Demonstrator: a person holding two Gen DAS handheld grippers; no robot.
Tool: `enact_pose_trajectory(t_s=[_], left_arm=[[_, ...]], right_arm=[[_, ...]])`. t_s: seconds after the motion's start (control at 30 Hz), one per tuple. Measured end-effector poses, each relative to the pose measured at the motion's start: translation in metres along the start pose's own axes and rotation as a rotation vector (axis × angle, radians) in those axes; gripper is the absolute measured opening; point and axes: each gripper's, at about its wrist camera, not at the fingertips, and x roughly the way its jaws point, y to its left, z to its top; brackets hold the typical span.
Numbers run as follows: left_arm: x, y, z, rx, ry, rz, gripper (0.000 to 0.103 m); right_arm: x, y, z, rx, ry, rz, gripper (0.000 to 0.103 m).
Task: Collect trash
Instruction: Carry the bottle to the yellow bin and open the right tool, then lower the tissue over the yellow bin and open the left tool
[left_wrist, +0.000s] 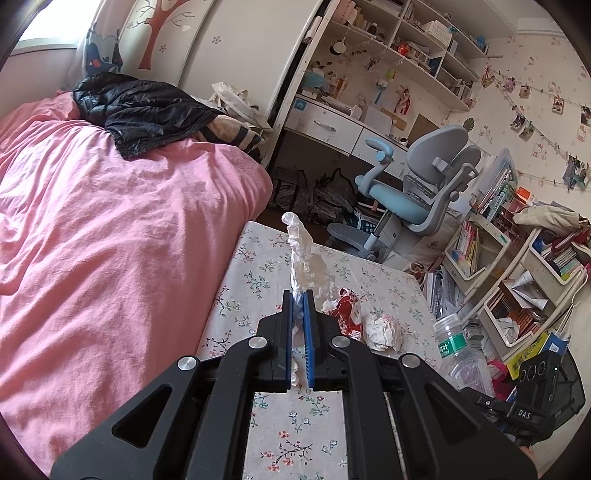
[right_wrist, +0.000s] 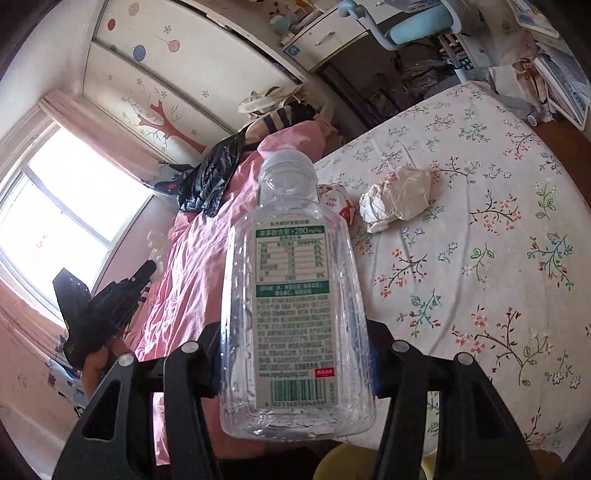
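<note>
We see the left claw closed almost fully on a white tissue; the blue pads press its lower part, and the rest of it stands up twisted above the fingertips. The claw hangs over the surface, which has a floral cloth and stands just beside the bed with the pink cover.

The right claw stands about half open and holds a clear bottle — its fingers press both sides near the base, and the cap points away from the camera. The bottle looks empty, and its green and white label faces us. In the left view the same bottle appears at the right edge, above the surface.

Two pieces of trash lie on the cloth: a white paper ball and, just beside it, a red and white wrapper. In the left view they are near the left claw, a little to its right. In the right view the wrapper is partly hidden behind the bottle.

On the far end of the bed lies a black jacket — well apart from the trash.
</note>
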Motion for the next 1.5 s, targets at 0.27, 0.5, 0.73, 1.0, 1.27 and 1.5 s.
enact_pose_trajectory(t_s=[0.27, 0.5, 0.73, 1.0, 1.27, 1.5], left_arm=[[0.001, -0.001, -0.004, 0.020, 0.003, 0.021, 0.006], [-0.009, -0.003, -0.018, 0.044, 0.009, 0.029, 0.006], [-0.025, -0.010, -0.044, 0.046, 0.036, 0.004, 0.006], [-0.053, -0.018, -0.083, 0.068, 0.069, -0.009, 0.006], [-0.074, -0.039, -0.139, 0.103, 0.170, -0.044, 0.006], [-0.076, -0.076, -0.209, 0.226, 0.331, -0.052, 0.006]], right_arm=[[-0.006, 0.031, -0.054, -0.120, 0.121, 0.026, 0.054], [0.012, 0.056, -0.122, -0.318, 0.385, -0.034, 0.055], [0.047, 0.073, -0.190, -0.562, 0.600, -0.170, 0.055], [0.058, 0.058, -0.196, -0.560, 0.594, -0.290, 0.061], [0.009, 0.045, -0.143, -0.389, 0.240, -0.286, 0.072], [-0.021, 0.035, -0.122, -0.273, 0.090, -0.288, 0.076]])
